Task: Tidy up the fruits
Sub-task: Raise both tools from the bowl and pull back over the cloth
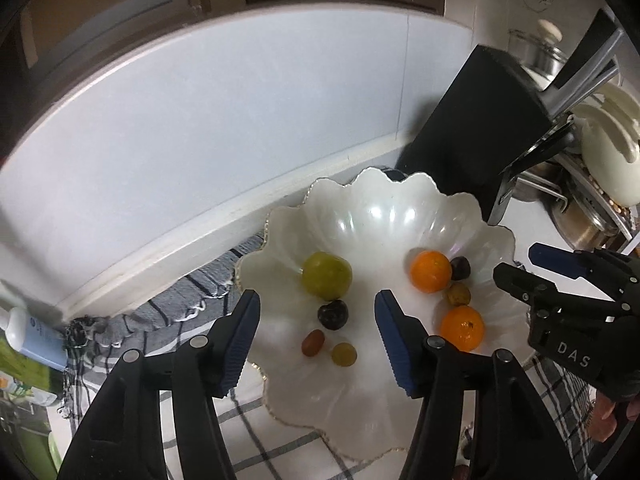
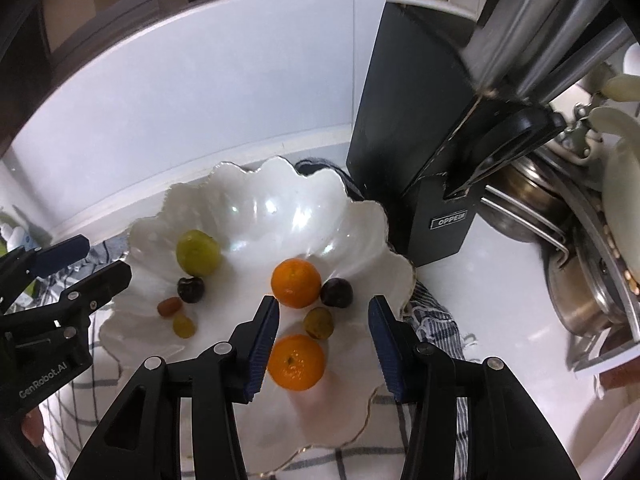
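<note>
On the left of the bench a bottle (image 1: 30, 334) lies at the edge of a checked cloth (image 1: 168, 312). The cloth carries a white scalloped bowl (image 1: 360, 216), and all the fruit sits inside it.

The left tool (image 1: 316, 320) hangs above the bowl's left half with its jaws apart and nothing between the pads. Beneath the gap, from the left wrist view, lie a green fruit (image 1: 327, 275), a dark plum (image 1: 333, 314) touching its near side, then a small red fruit (image 1: 312, 342) and a small yellow grape (image 1: 344, 354) nearer the camera.

The right half of the bowl holds an orange (image 2: 296, 283) with a second dark plum (image 2: 337, 292) touching its right side, a small olive fruit (image 2: 318, 322) just below, and a second orange (image 2: 296, 362) nearest the rim.

The right tool (image 2: 324, 314) stands open above this group, gripping nothing; the near orange shows beside its left pad, and whether it touches I cannot tell.

Right of the bowl stands a black knife block (image 2: 404, 152), and beyond it steel pots (image 2: 580, 300) on a rack.
</note>
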Tool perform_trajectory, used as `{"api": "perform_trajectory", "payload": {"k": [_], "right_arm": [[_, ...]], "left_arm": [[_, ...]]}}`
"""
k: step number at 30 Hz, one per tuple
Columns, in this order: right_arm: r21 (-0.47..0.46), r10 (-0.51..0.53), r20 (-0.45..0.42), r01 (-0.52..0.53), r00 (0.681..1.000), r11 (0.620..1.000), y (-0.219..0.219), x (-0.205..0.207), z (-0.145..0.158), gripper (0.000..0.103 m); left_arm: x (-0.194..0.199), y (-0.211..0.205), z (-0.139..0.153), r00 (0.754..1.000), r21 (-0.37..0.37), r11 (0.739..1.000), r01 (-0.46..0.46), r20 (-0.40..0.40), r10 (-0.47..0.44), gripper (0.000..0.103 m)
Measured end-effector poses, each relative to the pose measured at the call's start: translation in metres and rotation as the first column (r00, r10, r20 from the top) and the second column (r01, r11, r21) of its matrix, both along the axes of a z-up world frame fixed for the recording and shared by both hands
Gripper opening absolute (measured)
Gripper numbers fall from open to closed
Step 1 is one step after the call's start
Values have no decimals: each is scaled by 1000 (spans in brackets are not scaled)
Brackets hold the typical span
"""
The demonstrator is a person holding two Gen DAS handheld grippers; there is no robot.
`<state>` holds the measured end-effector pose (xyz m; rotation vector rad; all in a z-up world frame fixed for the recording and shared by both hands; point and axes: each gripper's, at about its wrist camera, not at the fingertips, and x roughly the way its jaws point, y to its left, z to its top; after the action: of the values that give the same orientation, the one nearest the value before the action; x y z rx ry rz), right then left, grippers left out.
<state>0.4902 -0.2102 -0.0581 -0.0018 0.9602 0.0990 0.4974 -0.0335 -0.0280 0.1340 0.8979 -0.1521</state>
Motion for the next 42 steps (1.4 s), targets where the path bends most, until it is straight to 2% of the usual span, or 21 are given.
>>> {"api": "perform_trajectory", "payload": {"k": [11, 21, 30, 42], "right_arm": [[2, 31, 114, -32, 993, 999, 12, -42, 33, 48], [10, 57, 193, -60, 980, 998, 17, -83, 54, 48], [7, 82, 259, -86, 962, 996, 18, -117, 71, 48], [-1, 101, 320, -106, 942, 994, 21, -156, 80, 48]], "left_arm": [[-45, 12, 29, 993, 21, 1000, -9, 114, 7, 59], [-89, 12, 54, 975, 21, 999, 24, 219, -28, 61], [-121, 16, 65, 962, -23, 998, 51, 270, -43, 62], [-167, 18, 75, 937, -15, 997, 72, 343, -63, 64]]}}
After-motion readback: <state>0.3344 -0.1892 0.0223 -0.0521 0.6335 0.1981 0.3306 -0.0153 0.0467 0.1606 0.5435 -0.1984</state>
